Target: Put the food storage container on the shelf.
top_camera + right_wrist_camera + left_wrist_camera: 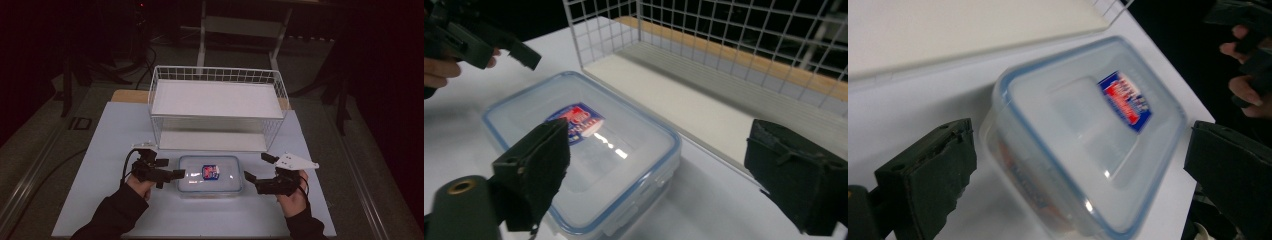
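Observation:
A clear plastic container [210,173] with a blue-rimmed lid and a red and blue label lies at the front middle of the white table [115,145]. My left gripper [171,168] is open at the container's left end, one jaw tip near its rim. In the left gripper view the container [1083,150] lies ahead between the spread jaws of the left gripper [1083,132]. At the container's right end my right gripper [259,167] stands open, a little apart from it. The right gripper view has the container [579,150] in front of the right gripper [661,135], with nothing between the pads.
A white wire basket rack [217,107] with two flat shelves stands just behind the container, its open side towards me. The rack's mesh wall [724,40] rises close beyond the container. Bare table lies to either side, and dark floor surrounds the table.

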A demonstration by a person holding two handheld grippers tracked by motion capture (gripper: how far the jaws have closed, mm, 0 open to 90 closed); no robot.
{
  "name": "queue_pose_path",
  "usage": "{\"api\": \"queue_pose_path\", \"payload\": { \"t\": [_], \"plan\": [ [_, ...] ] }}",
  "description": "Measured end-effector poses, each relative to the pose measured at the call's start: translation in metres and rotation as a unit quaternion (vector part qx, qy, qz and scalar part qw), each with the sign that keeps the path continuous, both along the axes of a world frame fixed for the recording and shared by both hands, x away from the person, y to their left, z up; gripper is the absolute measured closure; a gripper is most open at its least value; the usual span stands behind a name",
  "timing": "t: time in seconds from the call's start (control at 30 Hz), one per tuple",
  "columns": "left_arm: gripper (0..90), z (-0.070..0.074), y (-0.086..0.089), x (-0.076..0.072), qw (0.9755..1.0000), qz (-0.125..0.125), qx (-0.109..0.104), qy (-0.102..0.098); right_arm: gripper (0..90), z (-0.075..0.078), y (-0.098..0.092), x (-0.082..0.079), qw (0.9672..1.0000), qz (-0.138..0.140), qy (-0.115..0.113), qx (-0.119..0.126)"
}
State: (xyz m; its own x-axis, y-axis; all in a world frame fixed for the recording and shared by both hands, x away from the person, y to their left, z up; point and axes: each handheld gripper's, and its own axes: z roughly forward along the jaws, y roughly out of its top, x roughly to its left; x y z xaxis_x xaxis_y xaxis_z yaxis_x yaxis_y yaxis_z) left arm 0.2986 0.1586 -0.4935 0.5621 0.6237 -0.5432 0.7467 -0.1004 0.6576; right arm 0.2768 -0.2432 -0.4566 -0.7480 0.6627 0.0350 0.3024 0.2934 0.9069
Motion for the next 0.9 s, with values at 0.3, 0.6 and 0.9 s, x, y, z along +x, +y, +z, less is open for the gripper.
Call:
{"api": "queue_pose_path", "payload": {
  "t": [0.3,0.6,0.9],
  "plan": [
    [0.3,-0.02,0.001,0.01,0.9961,0.009,-0.03,0.083,10.0,-0.012,0.009,0.004,0.9993,-0.001,0.038,0.005],
    [6.6,-0.037,0.006,0.016,0.9848,0.013,-0.077,0.155,10.0,-0.016,0.015,0.005,0.9982,0.01,0.06,0.004],
    [41.2,-0.049,0.011,0.017,0.9759,-0.017,-0.122,0.18,10.5,-0.019,0.013,0.007,0.9969,0.013,0.077,0.002]
  ]
}}
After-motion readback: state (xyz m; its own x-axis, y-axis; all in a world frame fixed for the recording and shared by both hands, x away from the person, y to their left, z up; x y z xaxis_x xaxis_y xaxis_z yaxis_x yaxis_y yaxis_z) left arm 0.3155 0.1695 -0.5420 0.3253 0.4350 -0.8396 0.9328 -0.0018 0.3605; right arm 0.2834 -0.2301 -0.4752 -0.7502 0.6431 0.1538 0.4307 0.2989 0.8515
